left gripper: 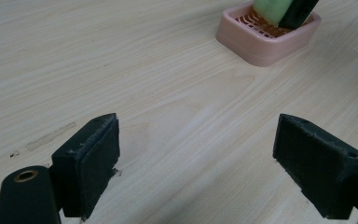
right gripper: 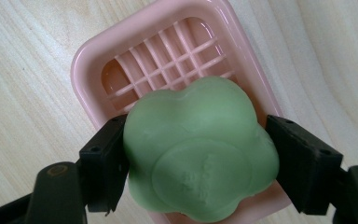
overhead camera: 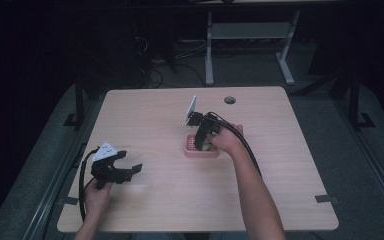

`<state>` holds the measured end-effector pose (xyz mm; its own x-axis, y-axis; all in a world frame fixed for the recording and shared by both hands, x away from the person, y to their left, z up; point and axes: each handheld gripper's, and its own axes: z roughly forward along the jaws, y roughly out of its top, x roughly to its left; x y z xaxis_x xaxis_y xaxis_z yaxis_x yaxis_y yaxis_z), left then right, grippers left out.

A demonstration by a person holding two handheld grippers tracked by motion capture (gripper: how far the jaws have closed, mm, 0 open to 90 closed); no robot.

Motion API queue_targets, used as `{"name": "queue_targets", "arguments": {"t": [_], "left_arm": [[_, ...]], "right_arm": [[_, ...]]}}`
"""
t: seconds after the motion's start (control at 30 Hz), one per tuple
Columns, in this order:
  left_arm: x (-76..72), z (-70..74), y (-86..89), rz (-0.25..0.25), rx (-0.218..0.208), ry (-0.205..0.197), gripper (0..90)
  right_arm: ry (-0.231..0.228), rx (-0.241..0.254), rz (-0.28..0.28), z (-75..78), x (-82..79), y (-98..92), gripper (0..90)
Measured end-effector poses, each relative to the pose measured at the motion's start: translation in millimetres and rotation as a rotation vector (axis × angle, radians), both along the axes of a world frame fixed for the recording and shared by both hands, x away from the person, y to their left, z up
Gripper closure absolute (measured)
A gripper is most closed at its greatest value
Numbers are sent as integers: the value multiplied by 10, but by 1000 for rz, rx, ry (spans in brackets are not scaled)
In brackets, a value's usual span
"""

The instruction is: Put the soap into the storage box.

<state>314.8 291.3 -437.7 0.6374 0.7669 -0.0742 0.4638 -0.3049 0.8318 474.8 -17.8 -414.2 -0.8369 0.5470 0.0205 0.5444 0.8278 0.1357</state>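
Right gripper (right gripper: 196,163) clamps green soap (right gripper: 200,158) — lobed, flower-shaped, matte.

Your right tongs (right gripper: 200,163) are black, and the soap (right gripper: 200,158) between their pads is pale green, plain and matte. Its dish (right gripper: 93,56) is glossy pink with a pink grid of slats inside. Your left tongs (left gripper: 196,163) are black too, topped by a grey plate (overhead camera: 106,149). The bench (overhead camera: 170,200) is light wood with fine streaked grain.
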Motion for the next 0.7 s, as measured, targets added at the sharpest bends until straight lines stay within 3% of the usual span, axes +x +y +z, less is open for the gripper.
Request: {"name": "queue_targets", "arguments": {"t": [0.7], "left_arm": [[8,-3,-2,7,2,2,144]], "right_arm": [[-1,14,5,12,3,-10,257]]}}
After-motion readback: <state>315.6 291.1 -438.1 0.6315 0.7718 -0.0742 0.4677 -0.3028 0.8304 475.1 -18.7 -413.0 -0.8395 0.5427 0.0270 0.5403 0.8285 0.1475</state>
